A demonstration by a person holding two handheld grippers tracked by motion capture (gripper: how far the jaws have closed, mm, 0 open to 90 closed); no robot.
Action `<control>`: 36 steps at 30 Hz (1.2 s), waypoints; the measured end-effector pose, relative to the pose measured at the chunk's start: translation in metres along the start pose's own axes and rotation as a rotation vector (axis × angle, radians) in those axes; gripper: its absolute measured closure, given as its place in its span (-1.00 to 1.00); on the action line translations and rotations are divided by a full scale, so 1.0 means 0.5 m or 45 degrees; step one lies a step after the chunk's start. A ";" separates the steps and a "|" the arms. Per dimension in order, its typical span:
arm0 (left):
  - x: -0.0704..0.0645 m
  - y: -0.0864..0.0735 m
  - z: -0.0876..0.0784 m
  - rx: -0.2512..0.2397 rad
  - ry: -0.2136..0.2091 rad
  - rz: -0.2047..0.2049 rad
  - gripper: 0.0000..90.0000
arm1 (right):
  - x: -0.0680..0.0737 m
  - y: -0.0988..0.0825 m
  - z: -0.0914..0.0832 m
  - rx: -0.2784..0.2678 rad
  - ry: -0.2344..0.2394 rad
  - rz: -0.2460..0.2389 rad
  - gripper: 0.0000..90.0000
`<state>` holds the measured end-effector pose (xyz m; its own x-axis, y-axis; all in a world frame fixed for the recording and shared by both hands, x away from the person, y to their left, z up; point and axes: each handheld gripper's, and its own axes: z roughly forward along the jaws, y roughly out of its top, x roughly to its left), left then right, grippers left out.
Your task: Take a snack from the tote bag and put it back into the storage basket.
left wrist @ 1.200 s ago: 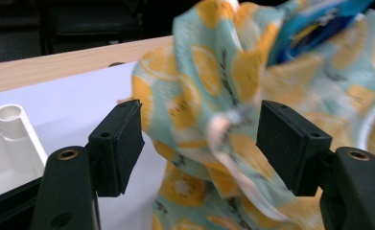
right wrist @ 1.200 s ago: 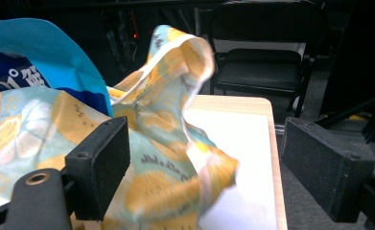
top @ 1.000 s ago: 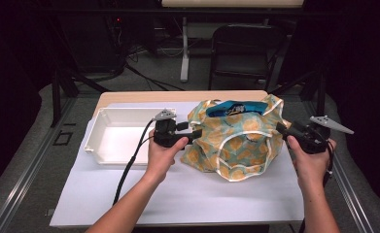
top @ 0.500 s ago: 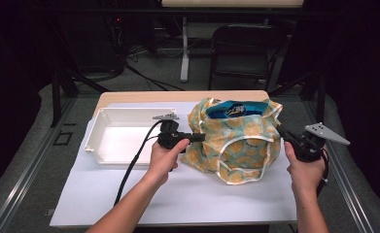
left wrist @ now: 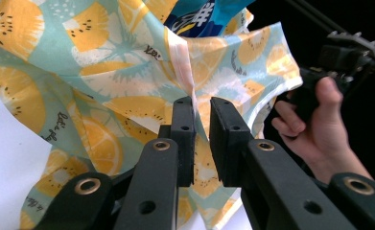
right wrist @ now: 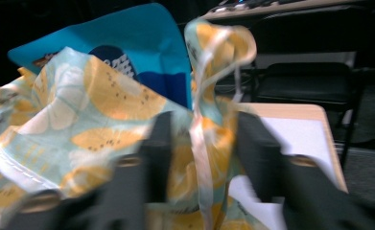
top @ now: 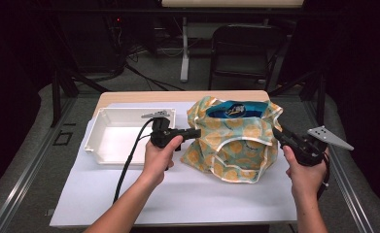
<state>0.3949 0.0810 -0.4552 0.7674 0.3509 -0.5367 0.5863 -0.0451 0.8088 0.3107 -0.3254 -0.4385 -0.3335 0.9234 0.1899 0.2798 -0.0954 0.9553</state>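
The teal fabric bag w/ orange citrus-slice print (top: 236,143) sits on the white sheet toward the bench's (top: 178,96) right-rear part, a blue packet (top: 233,109) poking from its mouth. Left tongs (top: 197,132) have just been opening, jaws now slightly parted w/ the bag's seam between, not pinching. Right tongs (top: 278,134) also just opened; strap edge hangs between spread jaws. Vs 1 s ago: bag stands taller, mouth wider. White plastic tray (top: 124,136) at left unchanged.
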 end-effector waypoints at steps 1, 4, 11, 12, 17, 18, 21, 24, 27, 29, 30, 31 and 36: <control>0.001 0.000 0.001 0.002 0.002 0.000 0.81 | 0.000 0.002 -0.003 -0.005 -0.006 0.010 0.02; 0.003 -0.001 0.003 0.005 0.012 0.002 0.94 | -0.003 0.006 -0.024 -0.048 0.027 0.059 -0.25; -0.001 -0.003 0.011 -0.006 0.040 0.010 0.98 | 0.035 -0.039 -0.058 0.016 0.079 -0.012 -0.36; -0.004 -0.005 0.013 -0.004 0.047 0.014 0.97 | 0.043 -0.051 -0.058 0.027 0.068 -0.022 -0.28; -0.009 -0.009 0.023 0.016 0.064 0.019 0.52 | 0.064 -0.081 -0.041 0.083 0.079 -0.057 0.26; -0.011 -0.010 0.030 0.025 0.067 0.012 0.40 | 0.073 -0.089 -0.026 0.116 0.102 -0.078 0.54; -0.013 -0.010 0.036 0.041 0.056 0.009 0.30 | 0.081 -0.092 -0.013 0.121 0.112 -0.094 0.71; -0.019 -0.011 0.040 0.061 0.040 0.021 0.74 | 0.091 -0.097 0.007 0.145 0.103 -0.125 0.94; -0.025 -0.017 0.041 0.106 -0.033 0.044 0.99 | 0.093 -0.105 0.019 0.156 0.090 -0.124 1.00; -0.022 -0.023 0.043 0.143 -0.058 0.049 1.00 | 0.091 -0.110 0.026 0.167 0.086 -0.124 1.00; -0.022 -0.023 0.043 0.143 -0.058 0.049 1.00 | 0.091 -0.110 0.026 0.167 0.086 -0.124 1.00; -0.015 -0.031 0.045 0.175 -0.053 0.050 1.00 | 0.089 -0.116 0.031 0.199 0.073 -0.139 1.00; 0.001 -0.058 0.058 0.258 0.011 0.053 1.00 | 0.082 -0.135 0.045 0.249 0.063 -0.144 1.00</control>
<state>0.3857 0.0552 -0.4857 0.7901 0.3530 -0.5011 0.5953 -0.2469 0.7646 0.2983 -0.2728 -0.5003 -0.4152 0.9043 0.0995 0.4058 0.0862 0.9099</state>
